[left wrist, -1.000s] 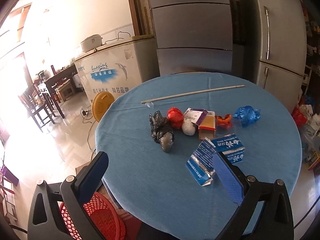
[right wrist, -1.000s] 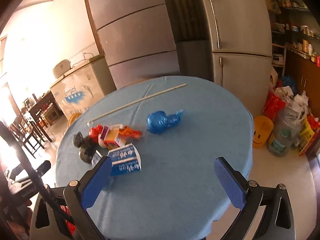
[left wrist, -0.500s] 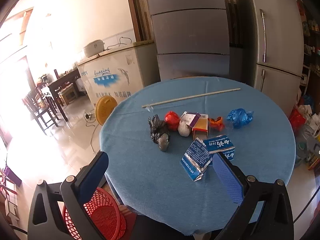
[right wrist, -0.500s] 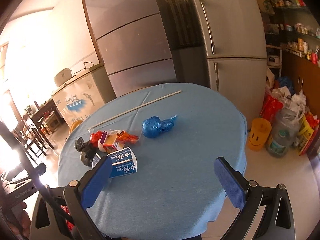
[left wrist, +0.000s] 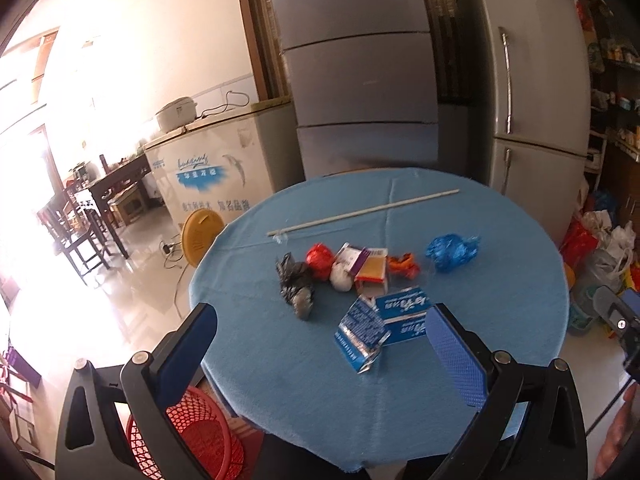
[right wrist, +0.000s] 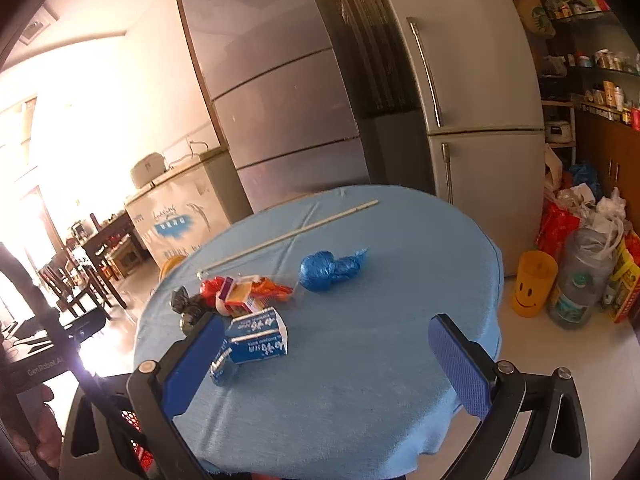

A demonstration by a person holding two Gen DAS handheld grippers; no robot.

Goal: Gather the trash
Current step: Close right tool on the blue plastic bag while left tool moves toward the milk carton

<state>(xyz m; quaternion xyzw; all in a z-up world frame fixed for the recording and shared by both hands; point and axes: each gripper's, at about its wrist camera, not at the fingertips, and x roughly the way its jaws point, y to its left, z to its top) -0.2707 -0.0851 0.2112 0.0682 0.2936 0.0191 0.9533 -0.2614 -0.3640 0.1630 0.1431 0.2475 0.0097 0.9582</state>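
Trash lies mid-table on a round blue-clothed table (left wrist: 500,280): a black bag (left wrist: 296,280), a red bag (left wrist: 320,258), a white ball (left wrist: 340,278), an orange-and-purple box (left wrist: 370,270), an orange wrapper (left wrist: 404,264), a blue bag (left wrist: 452,250) and a blue-and-white carton (left wrist: 380,324). The carton (right wrist: 256,338) and blue bag (right wrist: 330,268) also show in the right wrist view. A red basket (left wrist: 200,440) stands on the floor below the near table edge. My left gripper (left wrist: 320,356) and right gripper (right wrist: 320,360) are open, empty, held back from the table.
A long pale rod (left wrist: 360,212) lies across the far side of the table. Two grey fridges (left wrist: 360,80) and a chest freezer (left wrist: 216,168) stand behind. Bags, a water jug (right wrist: 580,276) and a yellow smiley bin (right wrist: 534,288) sit on the floor at right.
Both grippers have pulled back and up from the table, so the table and trash look smaller and farther. Nothing on the table has moved.
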